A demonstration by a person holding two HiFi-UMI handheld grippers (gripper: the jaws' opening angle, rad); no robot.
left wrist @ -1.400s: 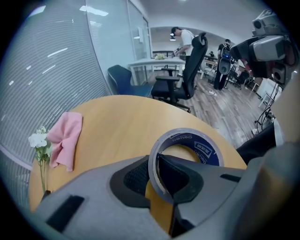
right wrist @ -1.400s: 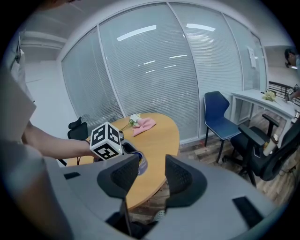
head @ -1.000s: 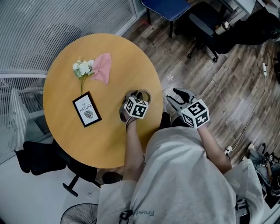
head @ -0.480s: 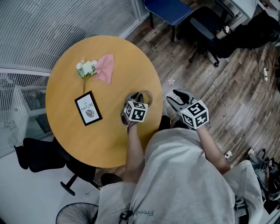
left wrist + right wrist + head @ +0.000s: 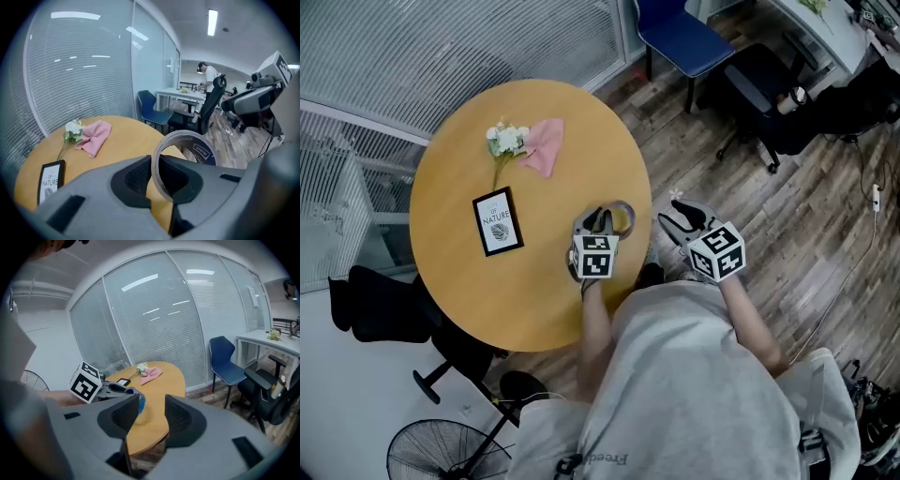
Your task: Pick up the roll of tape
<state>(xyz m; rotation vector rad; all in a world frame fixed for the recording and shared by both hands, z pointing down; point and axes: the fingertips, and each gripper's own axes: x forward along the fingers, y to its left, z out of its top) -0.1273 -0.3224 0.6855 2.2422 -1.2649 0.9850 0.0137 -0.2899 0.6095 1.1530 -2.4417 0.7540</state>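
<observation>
A wooden plank floor (image 5: 806,206) runs under everything. On it stands a round, yellow-topped desk (image 5: 478,281). A person in a grey shirt (image 5: 694,384) stands at the desk's near edge. Beyond the far edge is a blue chair (image 5: 680,33), with a black office chair (image 5: 759,80) beside it. A floor fan (image 5: 441,459) stands off the near-left edge.

The left gripper (image 5: 602,220) reaches over the desk by its near-right edge. Its jaws are drawn narrow and clamped on the roll of tape (image 5: 631,214). In the left gripper view the gripper (image 5: 157,176) pinches the ring's wall, one pad outside it and the other reaching into the hole. The roll of tape (image 5: 202,151) stands on edge, with blue print showing on its inner face. The jaws cover the ring's lowest part, so I cannot tell whether it clears the desk top.

The right gripper (image 5: 678,220) hangs just past the desk's right edge, over the floor and near the left gripper. In its own view the right gripper (image 5: 152,416) has its jaws apart by a moderate gap, with nothing between them.

A black picture frame (image 5: 498,221) lies flat toward the left of the desk's middle. Nearer the far edge lies a pink cloth (image 5: 546,145). A sprig of white flowers (image 5: 508,141) lies just beside it.
</observation>
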